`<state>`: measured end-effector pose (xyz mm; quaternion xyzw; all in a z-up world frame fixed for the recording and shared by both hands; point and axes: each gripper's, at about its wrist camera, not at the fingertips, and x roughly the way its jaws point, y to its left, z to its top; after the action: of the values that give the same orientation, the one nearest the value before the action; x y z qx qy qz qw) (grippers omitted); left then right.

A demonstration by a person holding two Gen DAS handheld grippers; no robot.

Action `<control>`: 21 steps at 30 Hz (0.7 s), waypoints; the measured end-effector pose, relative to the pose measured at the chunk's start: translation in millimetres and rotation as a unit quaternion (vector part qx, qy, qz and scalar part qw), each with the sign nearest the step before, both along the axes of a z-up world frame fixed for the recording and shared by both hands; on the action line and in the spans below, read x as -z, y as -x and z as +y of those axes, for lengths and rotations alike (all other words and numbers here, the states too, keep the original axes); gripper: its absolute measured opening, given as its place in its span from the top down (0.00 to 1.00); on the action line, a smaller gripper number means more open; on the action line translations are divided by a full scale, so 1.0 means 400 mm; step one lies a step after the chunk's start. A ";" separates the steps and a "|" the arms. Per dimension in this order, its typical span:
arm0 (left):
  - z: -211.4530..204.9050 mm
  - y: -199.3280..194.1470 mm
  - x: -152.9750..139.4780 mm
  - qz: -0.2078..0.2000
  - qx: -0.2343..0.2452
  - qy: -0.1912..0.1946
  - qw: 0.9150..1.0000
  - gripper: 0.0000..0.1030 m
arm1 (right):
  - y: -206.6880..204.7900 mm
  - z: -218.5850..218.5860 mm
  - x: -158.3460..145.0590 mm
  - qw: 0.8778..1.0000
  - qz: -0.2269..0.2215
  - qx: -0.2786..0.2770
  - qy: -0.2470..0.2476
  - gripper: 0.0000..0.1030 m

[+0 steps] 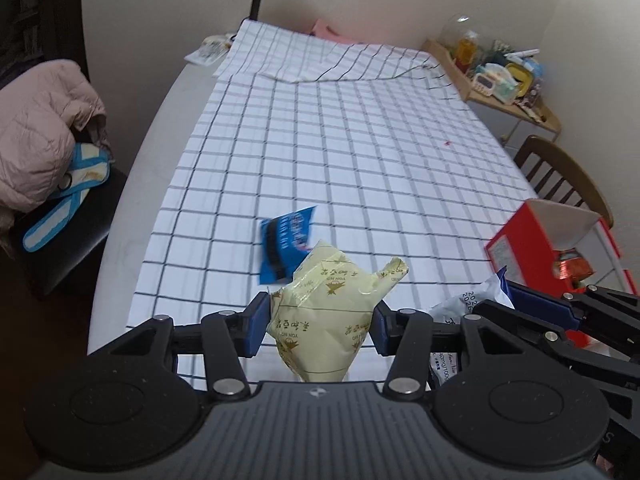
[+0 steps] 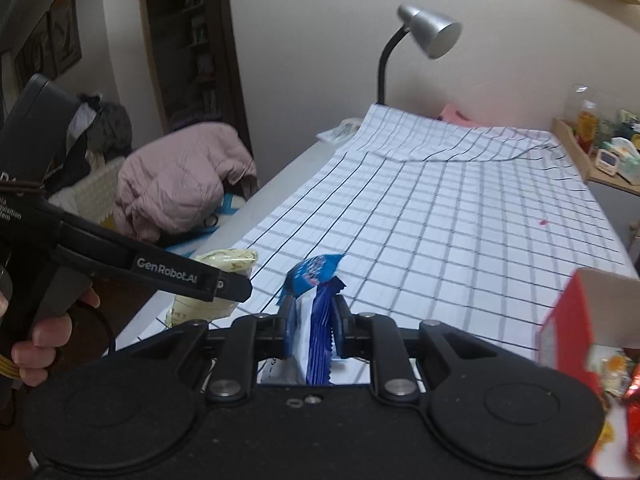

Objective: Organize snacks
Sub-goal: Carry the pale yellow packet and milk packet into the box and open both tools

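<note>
My left gripper [image 1: 320,328] is shut on a pale yellow snack packet [image 1: 332,312] with gold print, held above the checked tablecloth [image 1: 340,152]. The packet also shows in the right wrist view [image 2: 224,272], behind the left gripper's finger. My right gripper [image 2: 314,328] is shut on a blue and white snack packet [image 2: 316,332], held above the cloth; in the left wrist view its white end [image 1: 472,300] shows at the right. A blue snack packet [image 1: 286,244] lies on the cloth ahead of the left gripper. A red open box [image 1: 560,240] holding red-wrapped snacks stands at the right.
A desk lamp [image 2: 424,36] stands at the table's far end. A wooden tray of small items [image 1: 492,76] sits at the far right. A wooden chair [image 1: 560,172] stands on the right. A pink jacket [image 1: 40,128] lies on a dark chair at the left.
</note>
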<state>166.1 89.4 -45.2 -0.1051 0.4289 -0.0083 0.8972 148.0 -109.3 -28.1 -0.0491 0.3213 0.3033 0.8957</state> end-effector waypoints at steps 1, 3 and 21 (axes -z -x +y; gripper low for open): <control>-0.018 0.002 -0.015 -0.004 0.004 0.002 1.000 0.52 | 0.003 -0.020 -0.013 1.000 -0.003 0.004 -0.003 0.83; -0.057 0.004 -0.040 -0.010 0.011 0.003 1.000 0.52 | 0.006 -0.062 -0.036 1.000 -0.008 0.011 -0.011 0.83; -0.491 -0.060 -0.152 -0.042 0.096 -0.004 0.994 0.52 | -0.007 -0.470 -0.123 0.995 -0.036 0.091 -0.026 0.83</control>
<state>190.1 -107.1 15.5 -0.0591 0.3992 -0.0973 0.9097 150.7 -297.2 21.1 -0.0070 0.2841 0.2265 0.9316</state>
